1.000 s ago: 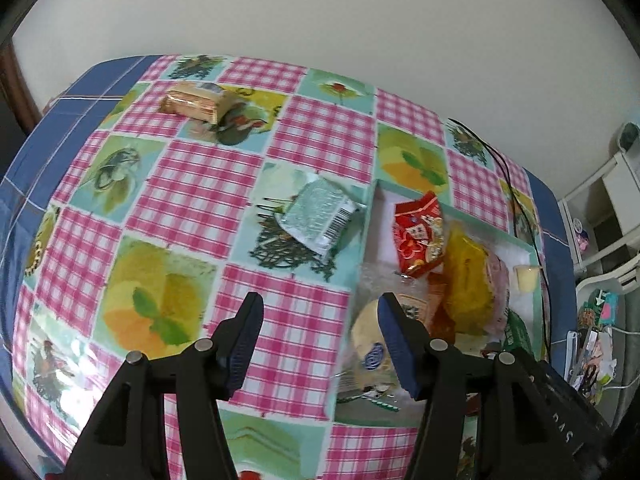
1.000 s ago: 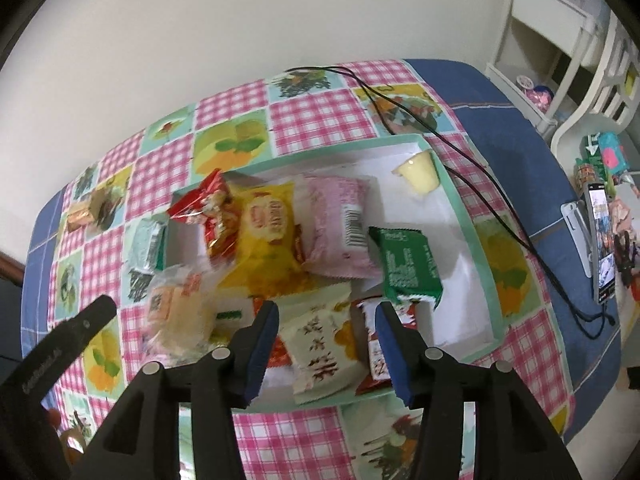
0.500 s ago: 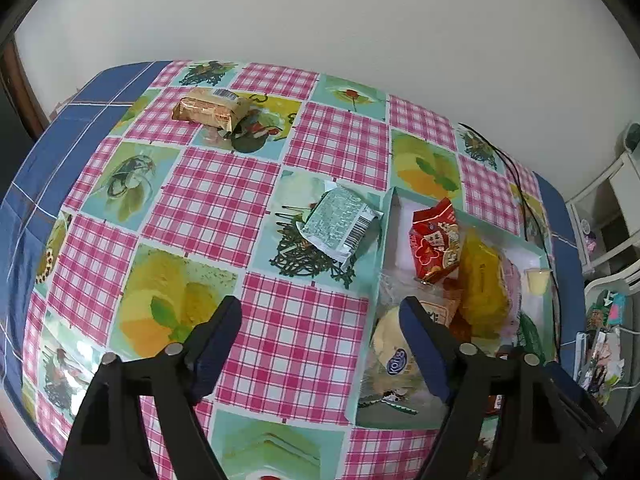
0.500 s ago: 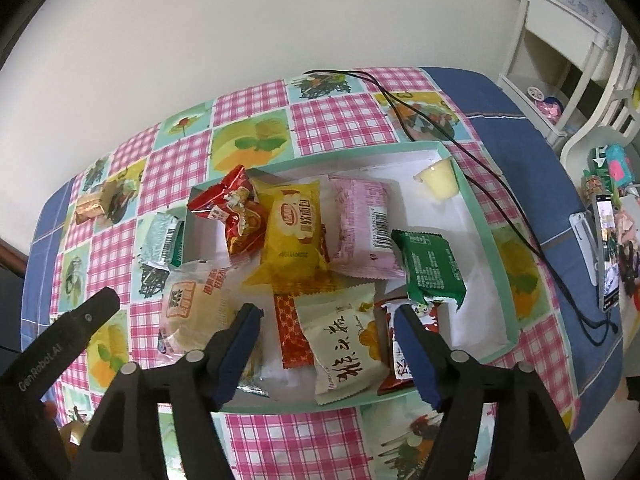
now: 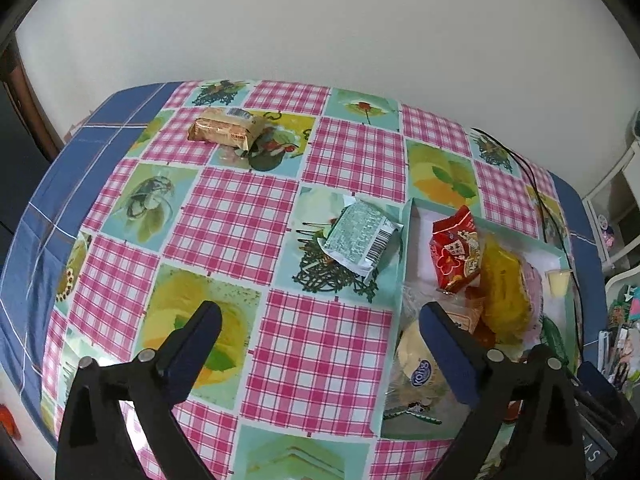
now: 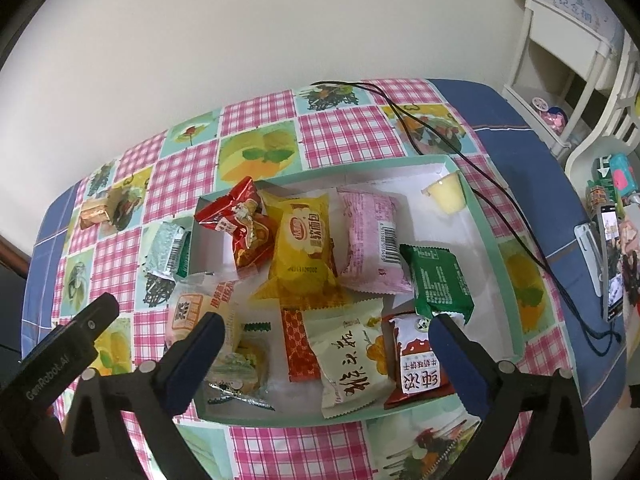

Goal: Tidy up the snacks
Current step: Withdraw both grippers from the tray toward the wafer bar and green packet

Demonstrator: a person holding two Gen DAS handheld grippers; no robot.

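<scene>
1. Surroundings: the counter (image 5: pixel 248 216) is covered by a pink-checked cloth with fruit and flower panels and a blue border. A black cable (image 6: pixel 472 160) runs from the wall edge past the right side of the shallow mint-green cardboard tray (image 6: pixel 490 240). Beyond that side stand a phone on a clip (image 6: pixel 612 264) and a white shelf unit (image 6: pixel 560 52).
2. Loose items: a pale green foil packet with a barcode (image 5: pixel 360 238) lies on the cloth just beside the tray's left wall. A golden-brown wrapped cake bar (image 5: pixel 226 132) lies well apart from the tray, towards the far left corner.
3. Tray contents: a red foil bag (image 6: pixel 240 228), a yellow bread packet (image 6: pixel 304 248), a pink packet (image 6: pixel 372 244), a dark green packet (image 6: pixel 440 280), a small yellow jelly cup (image 6: pixel 446 196) in the far right corner, a cream packet with black script (image 6: pixel 352 356), a red-and-white packet (image 6: pixel 416 364), an orange-red sachet (image 6: pixel 298 344) and a clear-wrapped round pastry (image 6: pixel 200 312) leaning at the near left corner.
4. Left gripper (image 5: pixel 320 332): its fingers are spread wide, having just been opening, with nothing between them; it hangs over the cloth beside the tray's left wall.
5. Right gripper (image 6: pixel 324 344): its fingers are spread wide, having just been opening; they hang above the tray's near packets, pinching none.
6. View differences: the right wrist view shows the whole tray, partly masked by the gripper's own fingers; the left wrist view shows only its left part, but shows both loose items clearly.
</scene>
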